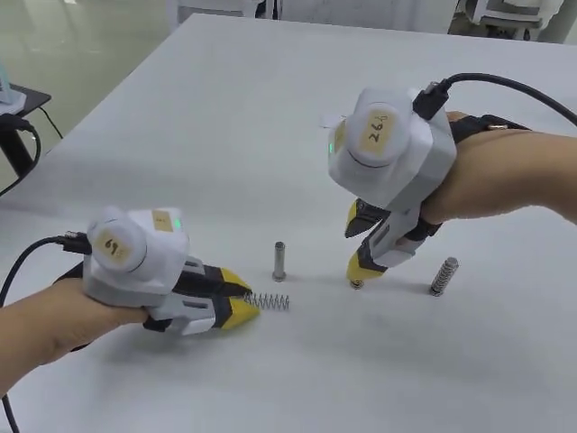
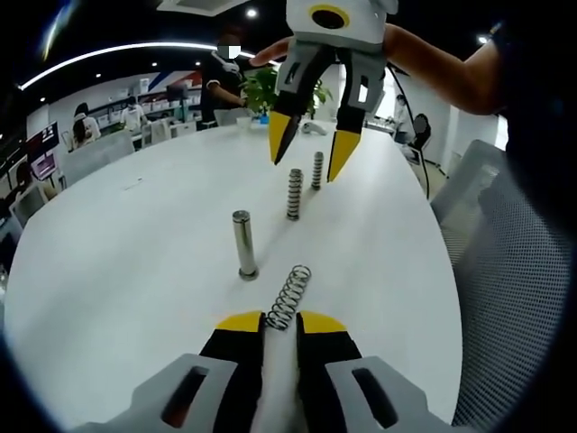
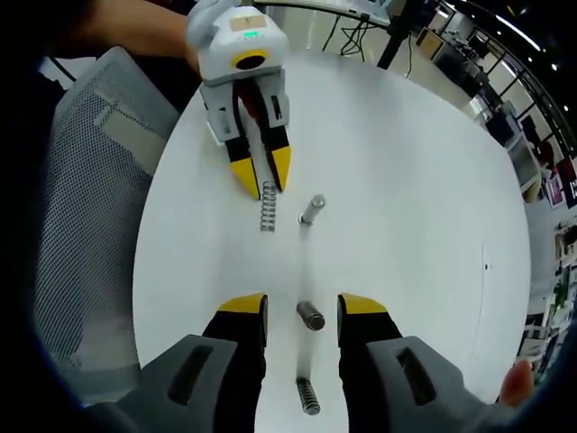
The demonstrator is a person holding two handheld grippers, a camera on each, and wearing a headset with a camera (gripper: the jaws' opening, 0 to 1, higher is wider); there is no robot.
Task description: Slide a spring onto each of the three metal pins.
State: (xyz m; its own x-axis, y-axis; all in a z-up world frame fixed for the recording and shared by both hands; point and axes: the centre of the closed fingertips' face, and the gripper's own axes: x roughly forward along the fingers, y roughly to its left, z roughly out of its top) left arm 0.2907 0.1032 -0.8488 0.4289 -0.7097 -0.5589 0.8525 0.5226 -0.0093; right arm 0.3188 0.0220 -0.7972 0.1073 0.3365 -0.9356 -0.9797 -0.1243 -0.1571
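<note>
Three pins stand close together on the white table (image 1: pixel 225 108), near my side of it. There is lots of bare table past them and to both sides, and in the head view the table's left edge is far off. In the left gripper view the edge on the right is closer, with a mesh chair (image 2: pixel 532 271) just past it.

My left gripper (image 1: pixel 245 308) is low over the table. Its claws are pinched tight on one end of a loose spring (image 1: pixel 270 301). The spring lies flat, near the bare pin (image 1: pixel 279 261) but not touching it. That pin is short, shiny and upright.

My right gripper (image 1: pixel 365 263) points down with its claws apart. They sit on either side of the middle pin (image 1: pixel 357 283), which has a spring on it. The third pin (image 1: pixel 443 276) stands just to the right, with a spring around it too.
</note>
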